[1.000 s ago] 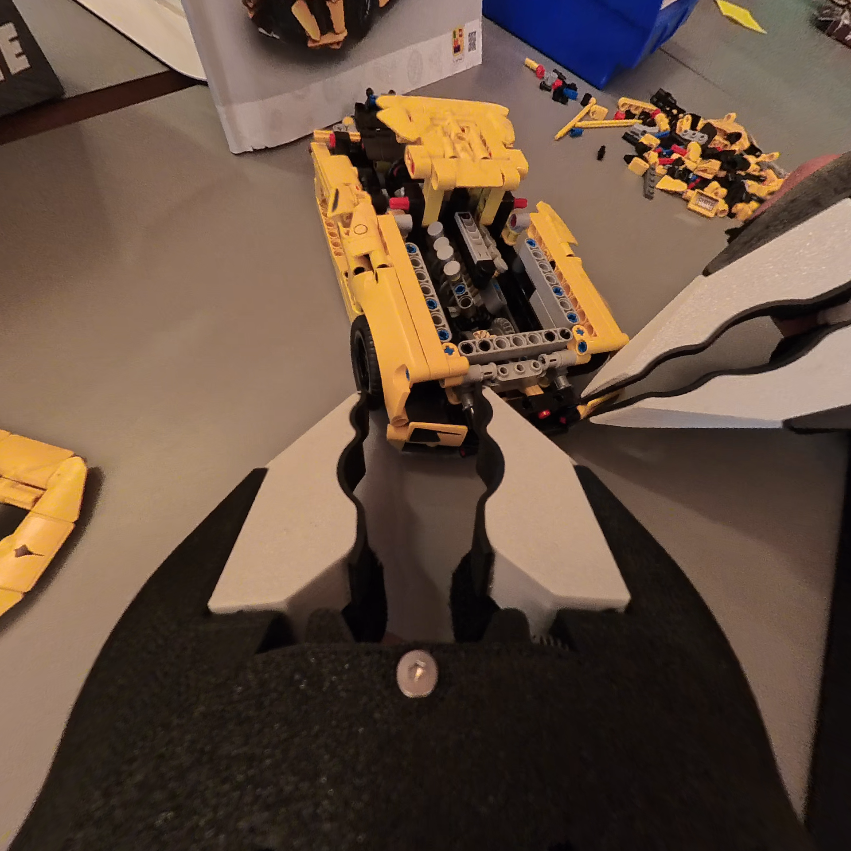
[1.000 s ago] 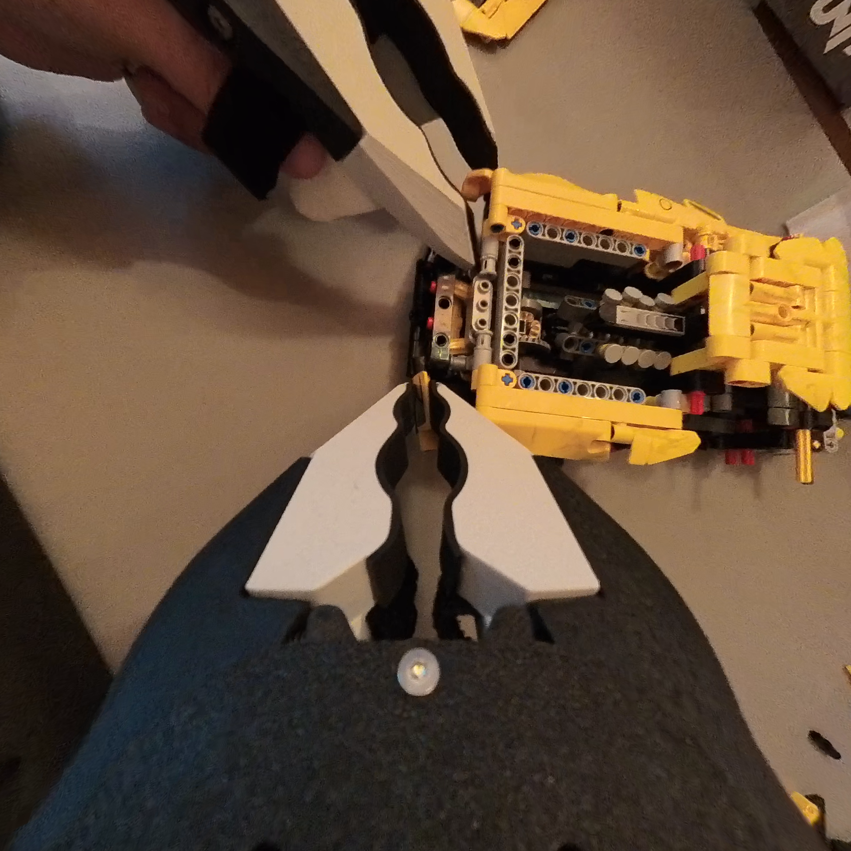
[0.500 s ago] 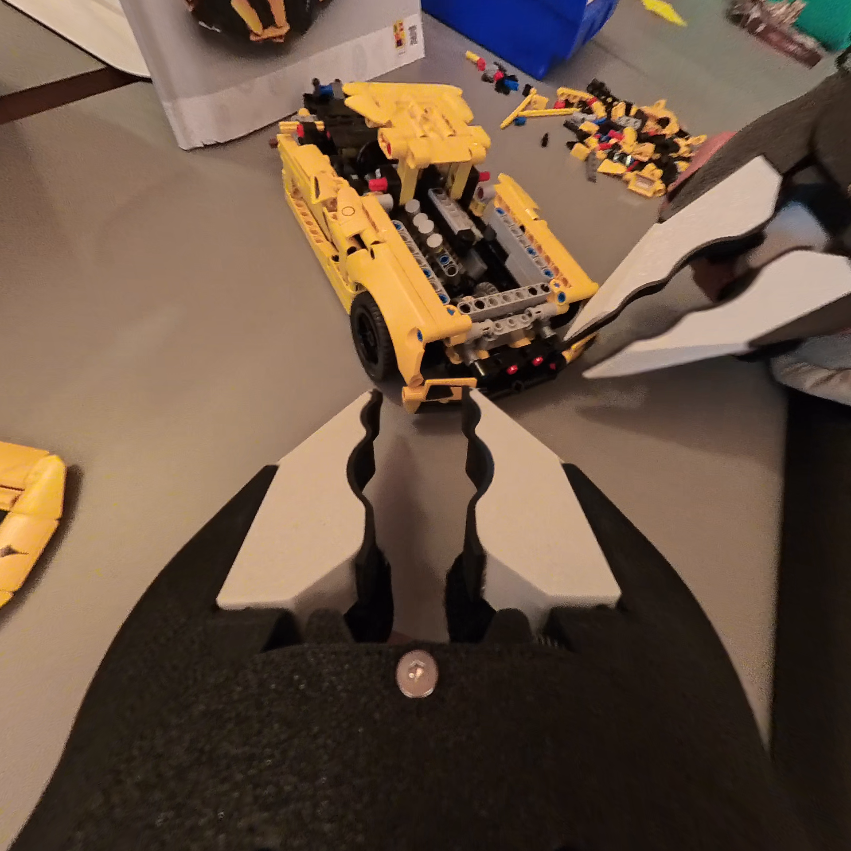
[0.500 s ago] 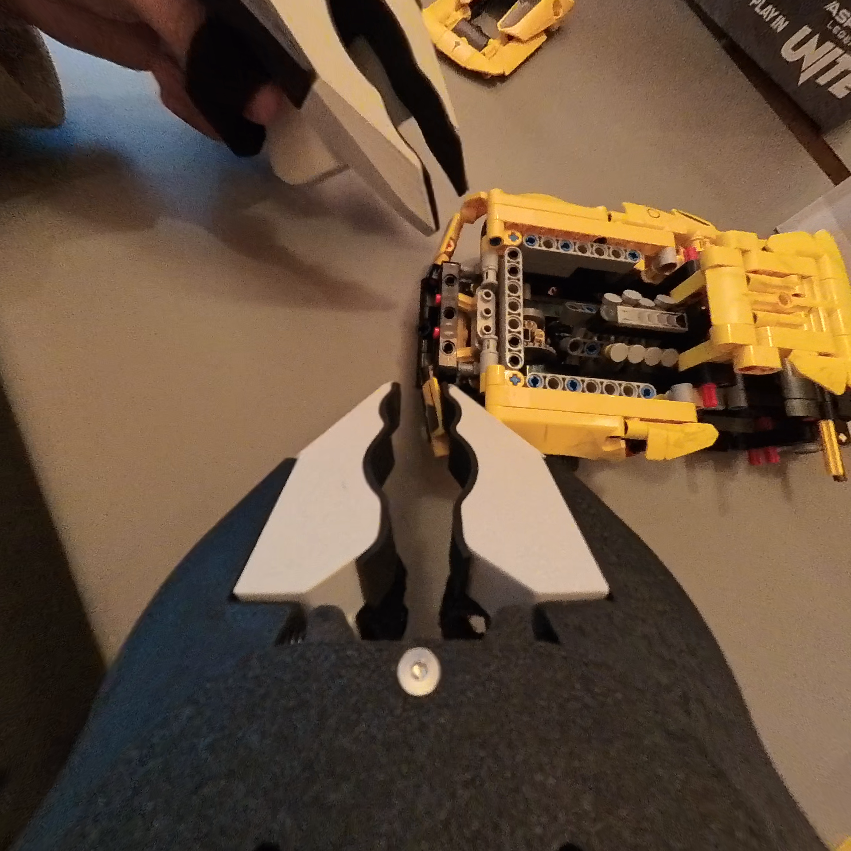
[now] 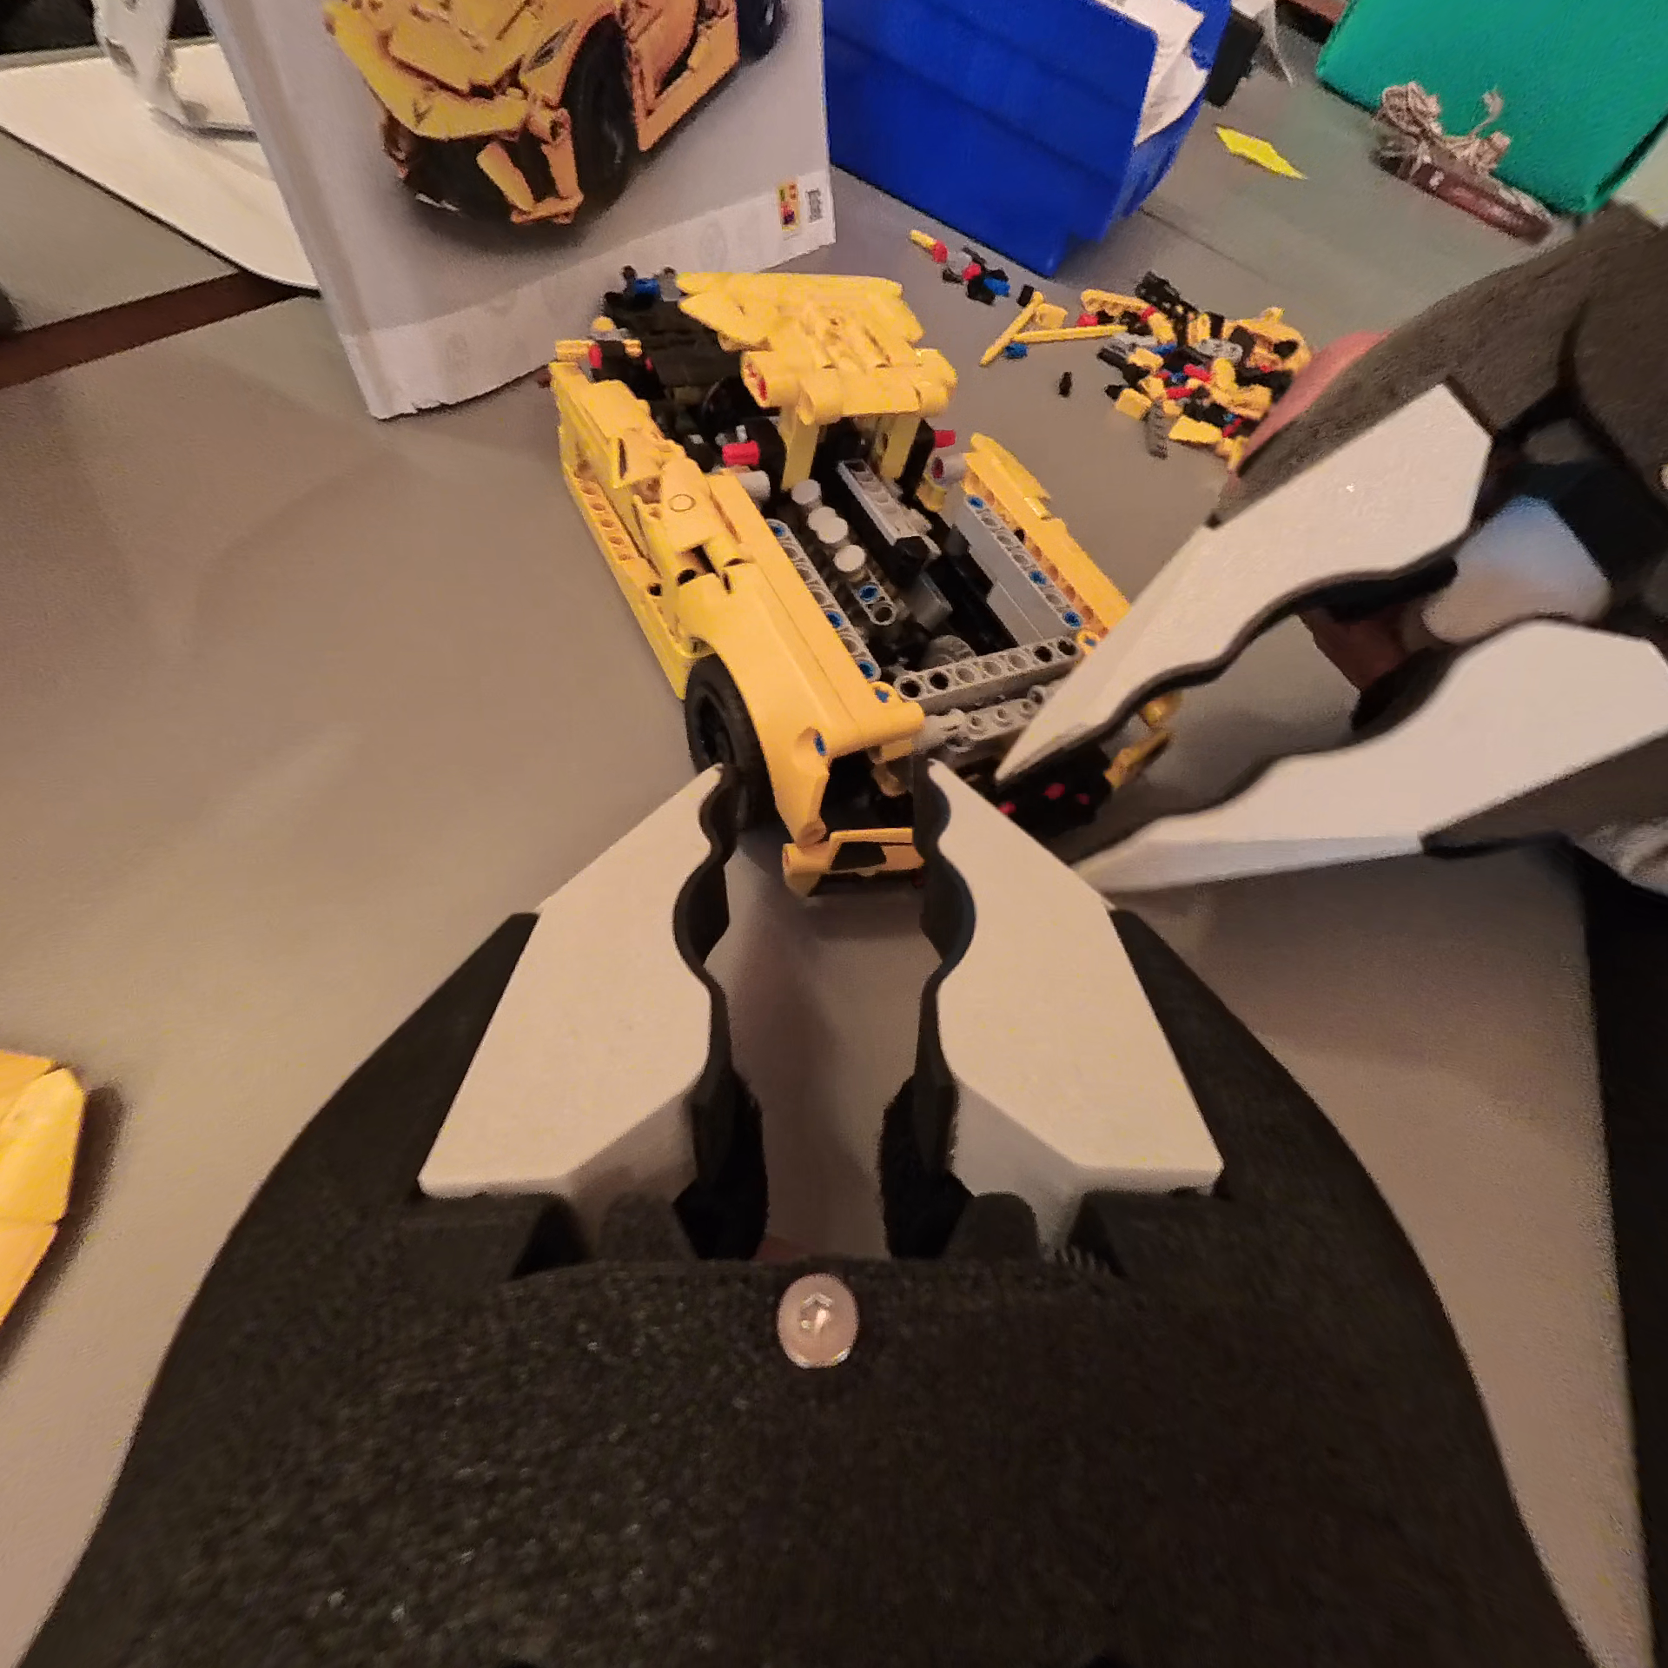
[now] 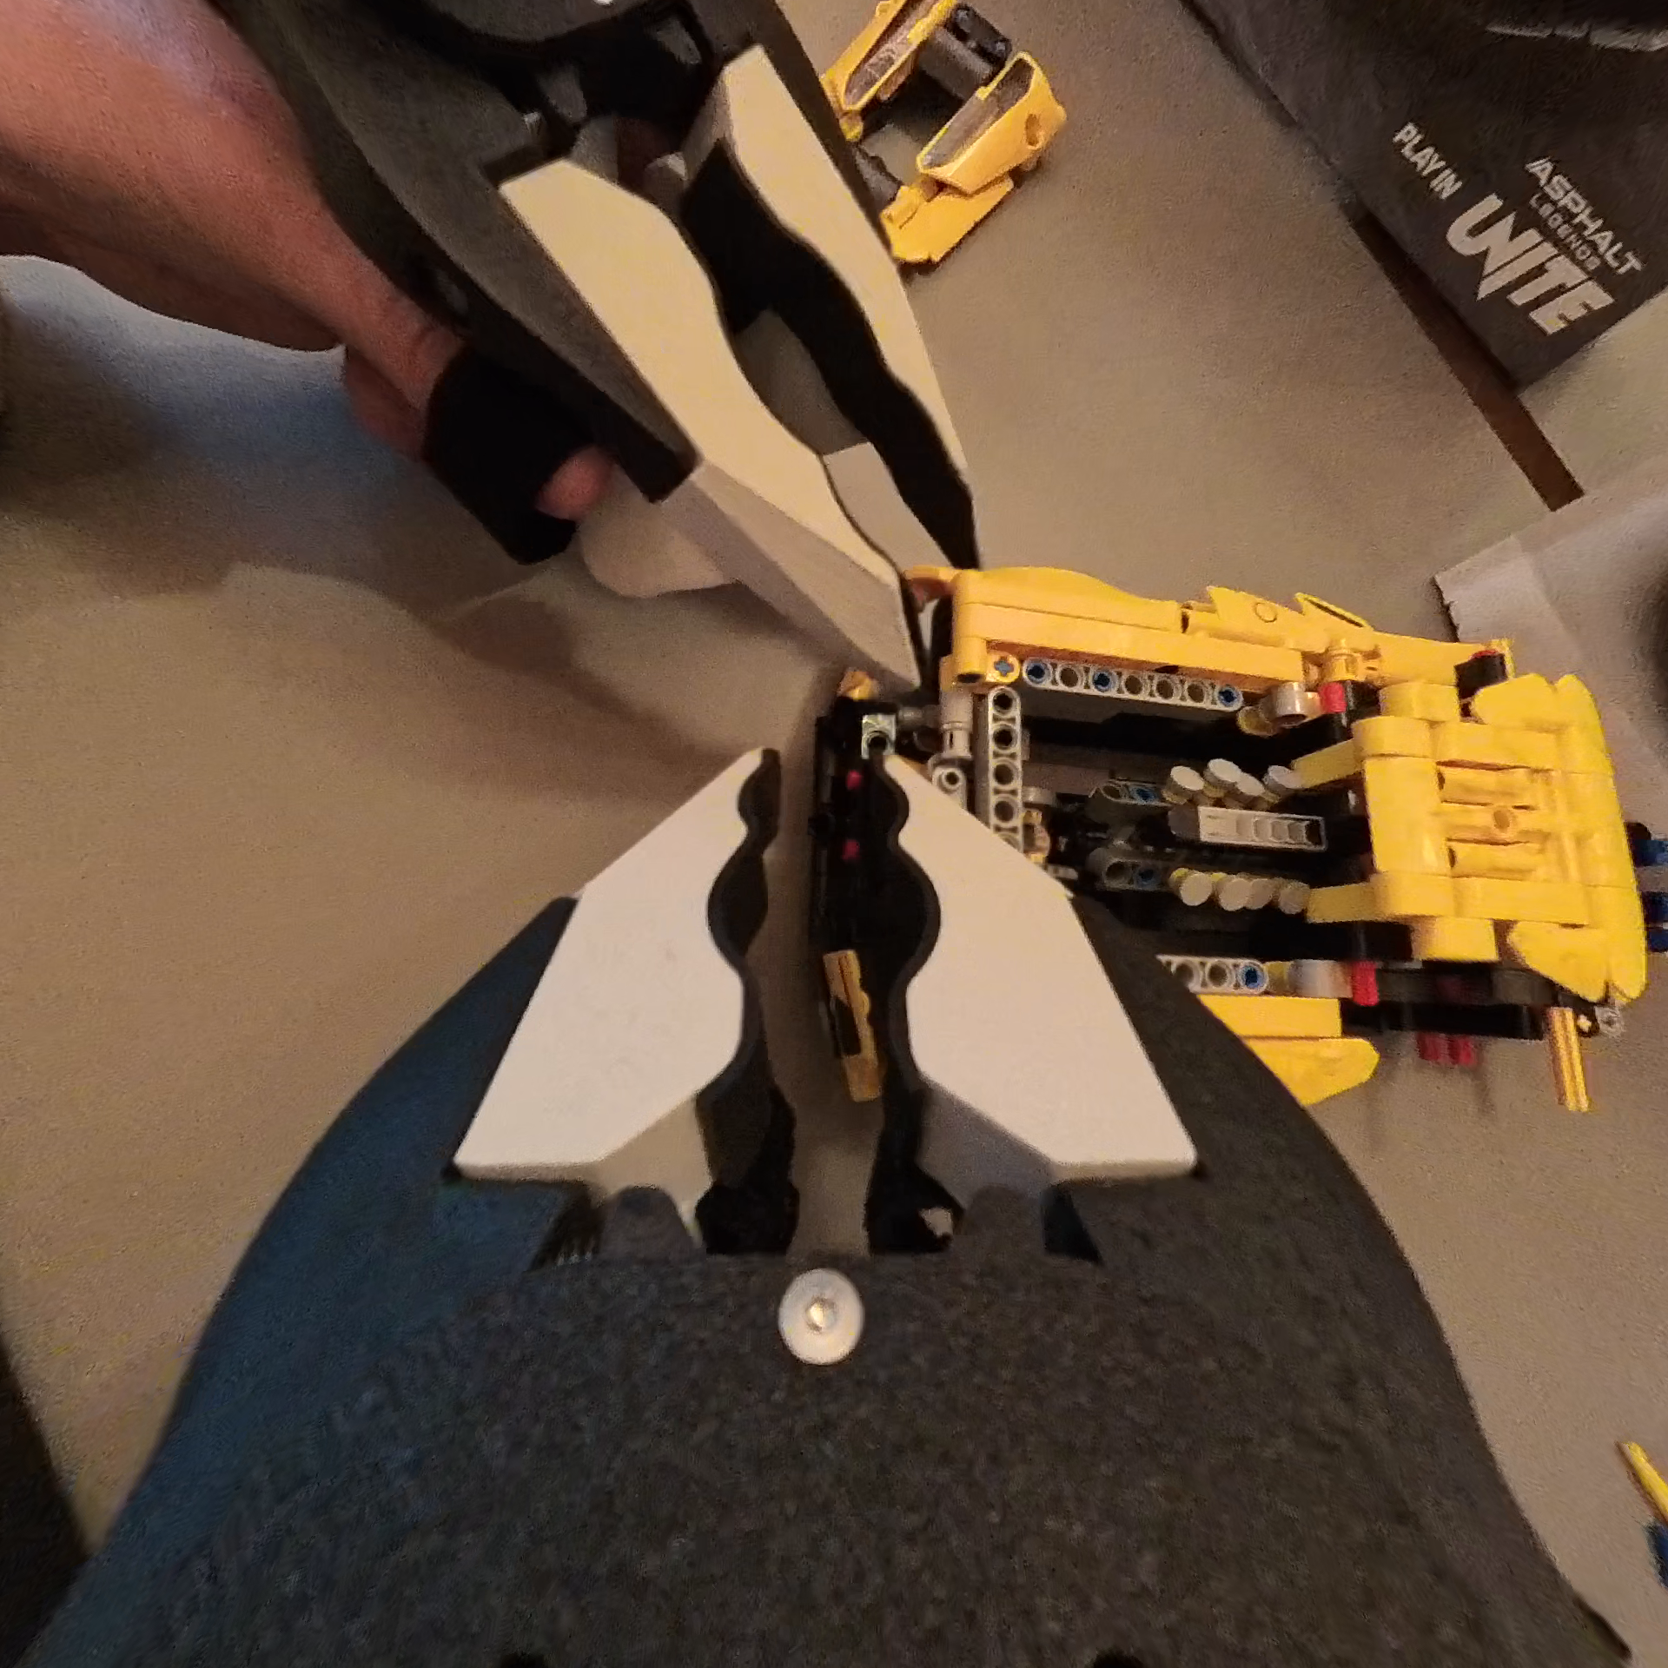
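A partly built yellow brick car point(image 5: 794, 578) stands on the grey table point(image 5: 271, 677), its rear end towards me. My left gripper point(image 5: 821, 785) is open, and its fingertips straddle the car's rear left corner by the black wheel point(image 5: 722, 731). In the right wrist view the car point(image 6: 1264, 812) lies across the frame. My right gripper point(image 6: 826, 763) is open, with the car's black rear bumper strip point(image 6: 844, 903) lying between its fingers. The right gripper also shows at the right of the left wrist view point(image 5: 1047, 821), against the rear right corner.
A box with a car picture point(image 5: 542, 180) and a blue bin point(image 5: 1011, 117) stand behind the car. A pile of loose pieces point(image 5: 1191, 370) lies at the back right. A yellow subassembly point(image 6: 957, 135) lies apart. A dark box point(image 6: 1489, 180) is at the table's edge. A hand point(image 6: 180, 226) holds the left gripper. My right tips are about 20 cm from the yellow subassembly point(image 6: 957, 135), my left tips only 15 cm.
Both grippers backed off a little half a second ago and have now closed in on the car's rear again. The right gripper has slid along the rear bumper, which now lies between its fingers.
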### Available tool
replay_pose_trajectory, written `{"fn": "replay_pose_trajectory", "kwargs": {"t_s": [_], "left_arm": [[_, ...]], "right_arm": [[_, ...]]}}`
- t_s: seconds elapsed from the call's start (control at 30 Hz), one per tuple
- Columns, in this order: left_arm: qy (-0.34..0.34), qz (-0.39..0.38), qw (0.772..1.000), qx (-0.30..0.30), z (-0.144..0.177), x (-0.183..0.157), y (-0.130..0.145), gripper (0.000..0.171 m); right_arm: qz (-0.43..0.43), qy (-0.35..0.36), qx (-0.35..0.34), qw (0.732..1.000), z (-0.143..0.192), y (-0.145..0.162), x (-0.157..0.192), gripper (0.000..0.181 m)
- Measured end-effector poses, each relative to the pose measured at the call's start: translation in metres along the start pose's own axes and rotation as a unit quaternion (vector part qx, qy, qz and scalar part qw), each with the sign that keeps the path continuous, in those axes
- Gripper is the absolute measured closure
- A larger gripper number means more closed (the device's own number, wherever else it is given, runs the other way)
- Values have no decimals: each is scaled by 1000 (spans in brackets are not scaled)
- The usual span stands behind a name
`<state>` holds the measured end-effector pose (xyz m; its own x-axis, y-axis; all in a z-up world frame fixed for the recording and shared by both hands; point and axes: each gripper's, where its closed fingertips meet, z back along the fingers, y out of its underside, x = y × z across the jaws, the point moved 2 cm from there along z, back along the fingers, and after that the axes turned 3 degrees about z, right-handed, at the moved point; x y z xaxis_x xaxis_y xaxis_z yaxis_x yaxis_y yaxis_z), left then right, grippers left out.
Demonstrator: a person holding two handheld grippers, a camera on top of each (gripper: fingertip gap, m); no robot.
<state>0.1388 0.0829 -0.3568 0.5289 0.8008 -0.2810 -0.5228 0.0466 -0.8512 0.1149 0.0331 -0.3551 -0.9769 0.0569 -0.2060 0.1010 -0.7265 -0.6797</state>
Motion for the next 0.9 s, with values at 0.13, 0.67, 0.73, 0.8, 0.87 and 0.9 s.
{"fn": "replay_pose_trajectory", "kwargs": {"t_s": [0.13,0.67,0.73,0.8,0.87,0.9], "left_arm": [[3,-5,1000,4,-1,-1,1,134],[-40,-47,998,2,-7,2,-6,145],[-37,-39,999,1,-7,2,-6,146],[-38,-39,999,-1,-7,2,-6,146],[-41,-38,998,0,-7,3,-6,146],[-40,-38,998,2,-7,2,-6,146]], "right_arm": [[7,24,53,998,-4,4,0,148],[-72,-95,56,991,-4,7,-14,175],[-88,-126,41,987,-1,6,-13,175],[-60,-100,47,992,-2,8,-14,174],[-47,-76,46,995,-2,7,-14,174],[-40,-68,45,996,-2,7,-14,174]]}}
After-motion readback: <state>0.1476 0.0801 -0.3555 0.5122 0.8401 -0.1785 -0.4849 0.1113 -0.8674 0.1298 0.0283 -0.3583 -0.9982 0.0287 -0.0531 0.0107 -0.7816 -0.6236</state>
